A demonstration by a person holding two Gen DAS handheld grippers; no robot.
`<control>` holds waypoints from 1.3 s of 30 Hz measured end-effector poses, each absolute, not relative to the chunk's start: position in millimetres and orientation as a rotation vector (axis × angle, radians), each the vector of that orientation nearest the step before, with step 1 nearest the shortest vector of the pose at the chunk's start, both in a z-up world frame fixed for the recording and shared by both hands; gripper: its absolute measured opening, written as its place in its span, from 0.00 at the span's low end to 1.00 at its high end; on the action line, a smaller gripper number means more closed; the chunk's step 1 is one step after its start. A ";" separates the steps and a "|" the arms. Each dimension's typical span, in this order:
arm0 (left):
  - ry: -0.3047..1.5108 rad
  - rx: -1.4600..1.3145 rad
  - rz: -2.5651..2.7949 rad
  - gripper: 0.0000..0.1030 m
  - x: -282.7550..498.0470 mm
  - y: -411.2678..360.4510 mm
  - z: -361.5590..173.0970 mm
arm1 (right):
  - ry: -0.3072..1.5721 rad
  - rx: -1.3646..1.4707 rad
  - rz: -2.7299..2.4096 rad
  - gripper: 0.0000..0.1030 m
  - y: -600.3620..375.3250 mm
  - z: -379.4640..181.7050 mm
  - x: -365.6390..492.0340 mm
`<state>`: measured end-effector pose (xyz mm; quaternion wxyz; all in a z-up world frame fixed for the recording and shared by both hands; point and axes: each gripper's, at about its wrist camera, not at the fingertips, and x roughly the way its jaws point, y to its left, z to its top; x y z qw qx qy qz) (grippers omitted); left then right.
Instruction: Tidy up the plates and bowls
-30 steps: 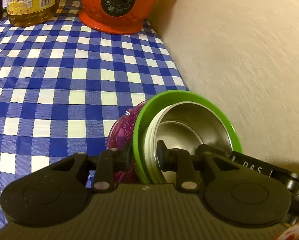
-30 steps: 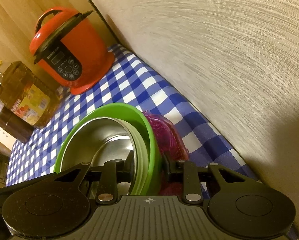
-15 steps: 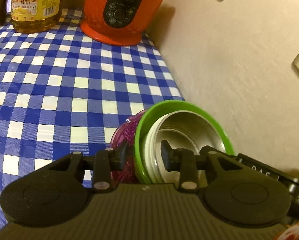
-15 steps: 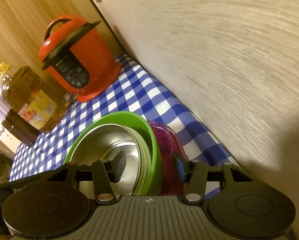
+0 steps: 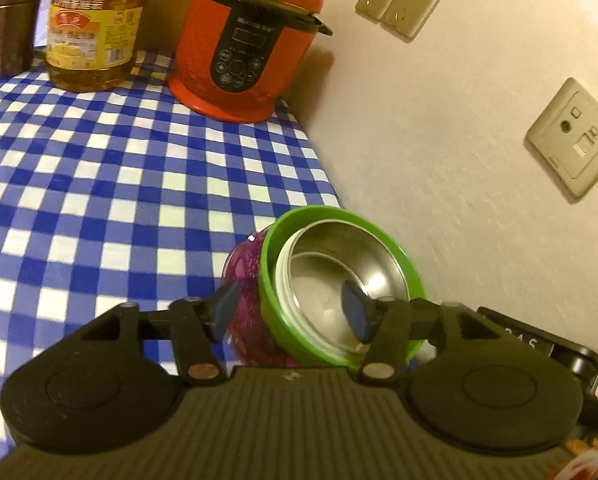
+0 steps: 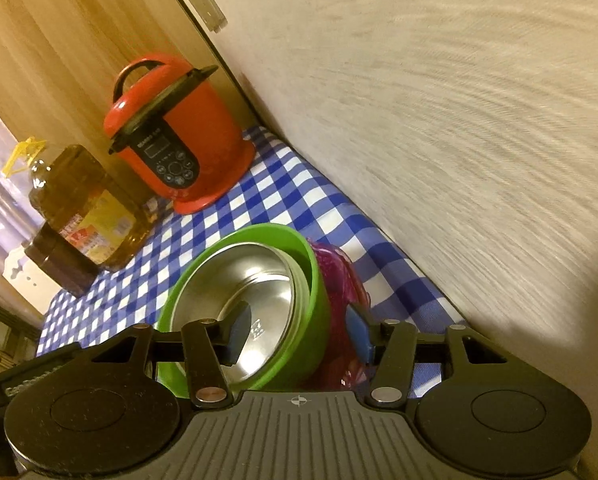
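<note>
A steel bowl (image 5: 339, 252) sits nested in a green bowl (image 5: 299, 216), which rests on a purple patterned bowl (image 5: 247, 264). The stack stands on the blue-checked tablecloth (image 5: 99, 184) close to the wall. My left gripper (image 5: 290, 309) hovers just short of the stack with its jaws opening; the green rim lies between the pads, and neither pad touches it. In the right wrist view the green bowl (image 6: 319, 308), steel bowl (image 6: 259, 276) and purple bowl (image 6: 339, 272) sit straight ahead. My right gripper (image 6: 298, 332) is open, straddling the green wall without contact.
A red electric cooker (image 5: 243, 40) stands at the far corner by the wall, with an oil bottle (image 5: 91, 24) and a dark jar (image 5: 9, 20) to its left. Wall sockets (image 5: 571, 136) are on the beige wall at the right. Open tablecloth lies to the left.
Both grippers were shut on the green bowl's rim. Their jaws have since spread apart, and both have drawn back and up. The stack stays on the table.
</note>
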<state>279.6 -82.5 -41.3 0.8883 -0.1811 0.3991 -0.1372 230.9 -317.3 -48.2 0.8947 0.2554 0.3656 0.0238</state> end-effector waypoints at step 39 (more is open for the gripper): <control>0.786 -0.169 -0.074 0.84 93.6 -55.8 -19.8 | 0.713 0.146 0.131 0.63 -264.3 -17.5 62.9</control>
